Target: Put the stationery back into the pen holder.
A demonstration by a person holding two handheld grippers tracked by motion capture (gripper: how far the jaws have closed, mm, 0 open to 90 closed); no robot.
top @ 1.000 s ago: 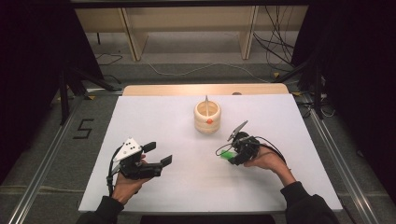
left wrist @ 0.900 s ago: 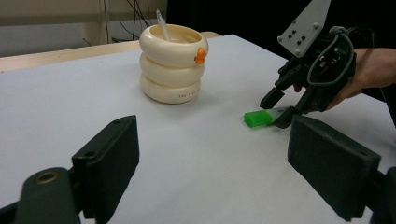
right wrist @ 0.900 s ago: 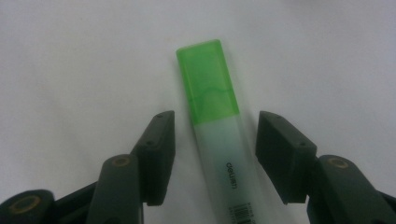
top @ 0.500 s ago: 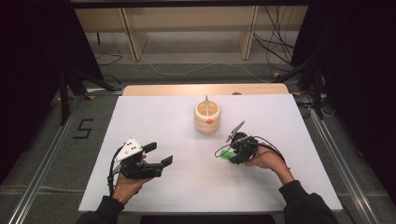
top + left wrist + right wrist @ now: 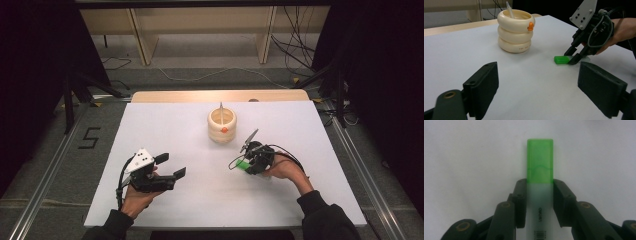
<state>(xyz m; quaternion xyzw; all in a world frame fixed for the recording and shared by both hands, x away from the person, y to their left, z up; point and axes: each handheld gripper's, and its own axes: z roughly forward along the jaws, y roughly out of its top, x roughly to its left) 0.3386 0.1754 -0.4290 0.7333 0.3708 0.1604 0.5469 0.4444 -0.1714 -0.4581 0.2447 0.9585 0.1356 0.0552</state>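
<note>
A green-capped highlighter [image 5: 540, 162] with a translucent body lies flat on the white table [image 5: 200, 210]. My right gripper [image 5: 540, 185] points down at it; its jaws have just been closing and now press on both sides of the body, the cap sticking out beyond the fingertips. From the left gripper view the same highlighter [image 5: 561, 59] lies under the right gripper [image 5: 574, 57]. My left gripper [image 5: 171, 166] hovers open and holds nothing at the table's near left, its jaws wide apart [image 5: 540, 85].
A cream pen holder [image 5: 222, 127] shaped like stacked rings, with a small orange beak, stands at the table's middle back with a pen [image 5: 221, 107] upright in it. Bare white table lies between the two grippers. Cables and shelf legs lie on the floor beyond.
Both hands have kept their places. The right gripper's jaws have drawn in around the green highlighter.
</note>
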